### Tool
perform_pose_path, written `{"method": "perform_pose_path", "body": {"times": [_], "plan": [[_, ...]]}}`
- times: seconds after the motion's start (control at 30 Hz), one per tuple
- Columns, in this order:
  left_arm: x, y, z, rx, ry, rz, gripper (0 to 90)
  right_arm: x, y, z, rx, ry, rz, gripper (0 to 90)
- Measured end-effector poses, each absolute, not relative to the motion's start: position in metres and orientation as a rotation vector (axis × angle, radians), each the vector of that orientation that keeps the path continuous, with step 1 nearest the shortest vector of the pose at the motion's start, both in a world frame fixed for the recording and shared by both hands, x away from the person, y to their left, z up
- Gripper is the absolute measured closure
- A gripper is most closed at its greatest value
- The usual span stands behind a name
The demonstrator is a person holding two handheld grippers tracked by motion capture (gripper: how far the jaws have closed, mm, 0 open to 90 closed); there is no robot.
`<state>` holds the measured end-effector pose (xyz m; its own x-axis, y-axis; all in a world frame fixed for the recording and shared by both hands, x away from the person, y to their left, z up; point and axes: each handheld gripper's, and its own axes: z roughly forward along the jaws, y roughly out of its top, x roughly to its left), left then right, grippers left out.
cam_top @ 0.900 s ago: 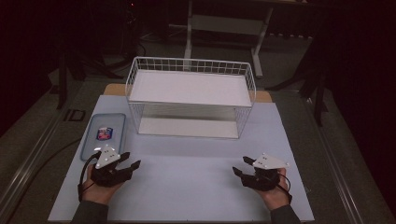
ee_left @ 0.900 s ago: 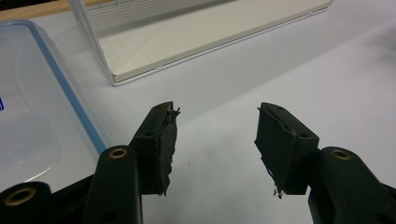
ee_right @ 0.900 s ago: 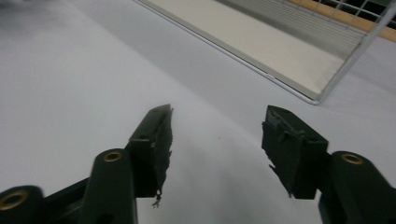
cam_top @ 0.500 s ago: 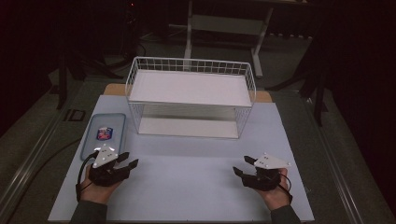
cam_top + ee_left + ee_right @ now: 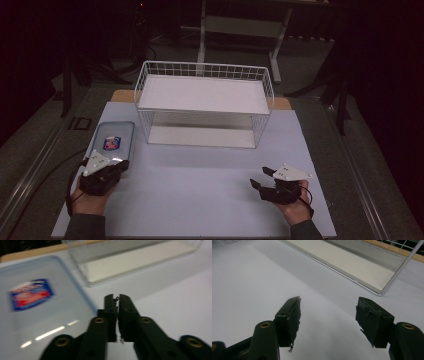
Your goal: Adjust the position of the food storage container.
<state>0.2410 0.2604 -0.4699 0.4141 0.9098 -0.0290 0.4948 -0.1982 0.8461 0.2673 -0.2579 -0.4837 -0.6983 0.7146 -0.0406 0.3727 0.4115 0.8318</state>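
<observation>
Left hand-held gripper [image 5: 117, 298] closed, beside container [image 5: 37, 315]

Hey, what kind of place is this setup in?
Probably a lab or recording bench: a white-covered table in a dark room, one wire shelf rack, one lidded plastic box, and a hand-held left gripper.

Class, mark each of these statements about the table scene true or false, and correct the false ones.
1. The left claw is shut. True.
2. The right claw is shut. False: its jaws stand wide apart, with nothing between them.
3. The plastic box lies left of the wire shelf. True.
4. The box stands on the shelf's top level. False: it lies on the white table.
5. The left claw grips the box. False: it is shut on nothing beside the box's edge.
</observation>
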Motion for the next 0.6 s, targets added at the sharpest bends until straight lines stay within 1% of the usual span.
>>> {"method": "perform_pose_path", "body": {"times": [0.1, 0.13, 0.27, 0.3, 0.33, 0.37, 0.47, 0.6], "plan": [[0.242, 0.279, -0.459, 1.807, 1.253, 0.681, 89.5, 0.268, -0.258, -0.484, 0.934, 2.287, 1.195, 35.8], [0.242, 0.279, -0.459, 1.807, 1.253, 0.681, 89.6, 0.268, -0.258, -0.484, 0.934, 2.287, 1.195, 35.8], [0.248, 0.307, -0.456, 1.787, 1.329, 0.739, 89.6, 0.268, -0.258, -0.486, 0.939, 2.294, 1.187, 35.8], [0.250, 0.322, -0.457, 1.767, 1.374, 0.748, 89.6, 0.268, -0.257, -0.486, 0.938, 2.295, 1.188, 35.8], [0.250, 0.322, -0.457, 1.767, 1.374, 0.748, 89.6, 0.268, -0.257, -0.486, 0.938, 2.295, 1.188, 35.8], [0.252, 0.334, -0.461, 1.757, 1.408, 0.743, 89.6, 0.268, -0.257, -0.487, 0.944, 2.298, 1.186, 35.8], [0.254, 0.343, -0.468, 1.786, 1.439, 0.758, 89.6, 0.269, -0.257, -0.487, 0.947, 2.303, 1.182, 35.8], [0.253, 0.355, -0.478, 1.775, 1.487, 0.753, 89.6, 0.269, -0.258, -0.488, 0.951, 2.305, 1.180, 35.8]]}}
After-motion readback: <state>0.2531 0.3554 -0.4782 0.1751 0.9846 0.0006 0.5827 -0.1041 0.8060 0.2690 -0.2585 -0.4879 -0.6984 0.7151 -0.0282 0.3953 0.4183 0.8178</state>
